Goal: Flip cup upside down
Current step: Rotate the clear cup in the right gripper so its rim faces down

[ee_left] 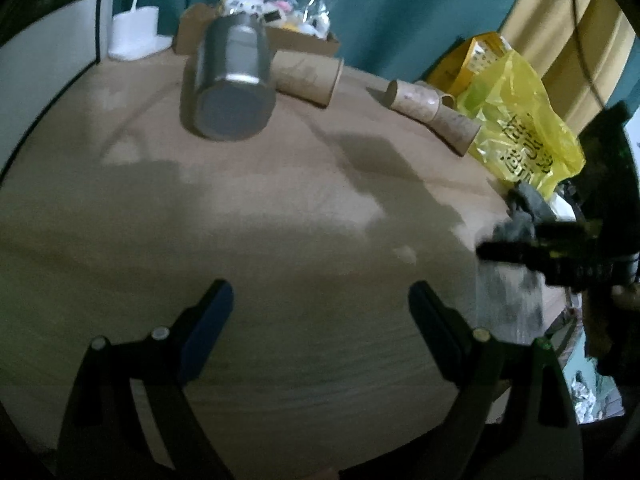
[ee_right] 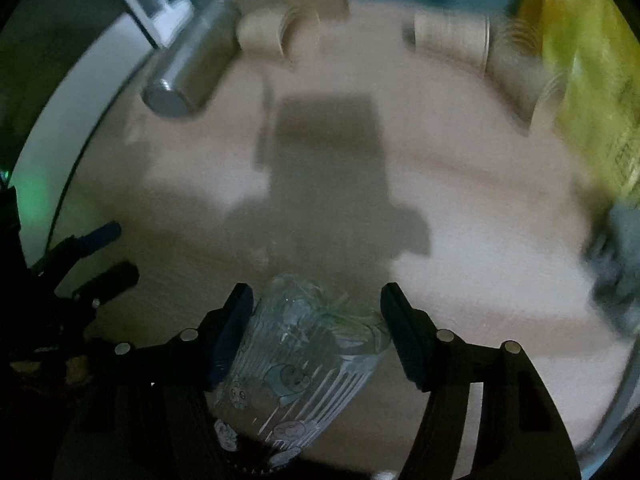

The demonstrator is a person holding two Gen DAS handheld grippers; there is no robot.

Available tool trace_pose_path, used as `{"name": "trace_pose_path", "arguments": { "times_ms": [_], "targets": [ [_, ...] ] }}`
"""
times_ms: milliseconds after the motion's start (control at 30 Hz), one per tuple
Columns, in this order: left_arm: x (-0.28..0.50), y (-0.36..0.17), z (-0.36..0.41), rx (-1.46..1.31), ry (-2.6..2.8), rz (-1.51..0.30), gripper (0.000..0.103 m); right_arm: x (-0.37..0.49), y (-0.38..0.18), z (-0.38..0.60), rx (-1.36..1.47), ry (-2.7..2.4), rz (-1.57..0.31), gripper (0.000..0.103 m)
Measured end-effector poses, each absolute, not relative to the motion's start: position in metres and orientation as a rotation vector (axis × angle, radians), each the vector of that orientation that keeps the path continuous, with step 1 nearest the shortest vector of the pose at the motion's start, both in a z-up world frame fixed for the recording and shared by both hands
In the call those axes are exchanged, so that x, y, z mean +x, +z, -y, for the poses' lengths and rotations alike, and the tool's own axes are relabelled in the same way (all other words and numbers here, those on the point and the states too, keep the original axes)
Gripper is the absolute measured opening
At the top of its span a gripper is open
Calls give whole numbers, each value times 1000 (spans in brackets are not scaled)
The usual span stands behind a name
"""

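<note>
A clear glass cup (ee_right: 304, 364) with cartoon prints stands between the fingers of my right gripper (ee_right: 318, 332), above the tan table (ee_right: 460, 200). The jaws are open; the left finger is next to the cup wall, the right finger stands apart from it. The cup's wider end points toward the camera and its narrow end away. My left gripper (ee_left: 320, 320) is open and empty over the table's front part. In the left wrist view the right gripper (ee_left: 532, 248) shows at the right edge; the cup is hidden there.
A steel tumbler (ee_left: 230, 88) lies on its side at the back left. Several paper cups (ee_left: 308, 76) (ee_left: 416, 100) lie at the back. A yellow plastic bag (ee_left: 516, 128) and a grey cloth (ee_left: 520, 216) sit at the right edge. A cardboard box (ee_left: 280, 36) and white charger (ee_left: 134, 32) stand at the rear.
</note>
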State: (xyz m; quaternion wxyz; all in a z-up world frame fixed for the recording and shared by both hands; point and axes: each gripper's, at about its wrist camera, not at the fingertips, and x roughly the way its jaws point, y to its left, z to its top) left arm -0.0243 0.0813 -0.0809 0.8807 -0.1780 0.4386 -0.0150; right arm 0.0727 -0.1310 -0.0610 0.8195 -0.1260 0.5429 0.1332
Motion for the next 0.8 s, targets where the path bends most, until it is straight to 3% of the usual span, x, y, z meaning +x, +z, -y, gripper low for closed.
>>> {"name": "trace_pose_path", "arguments": {
  "times_ms": [200,267,533,800],
  "targets": [
    [-24,-67,-71,-328,-9,-883,91,32,-37,114,-500,224,-634,69],
    [-25,-65,-66,-310,-1,-878,91,26,-42,114,-474,207,-543,69],
    [-30,-73,-64,-320,44,-860,91,7,-66,122,-465,100,-313,70],
    [-33,-74,-54,-292,58,-813,91,-24,-82,121,-532,71,-219,70]
  ]
}}
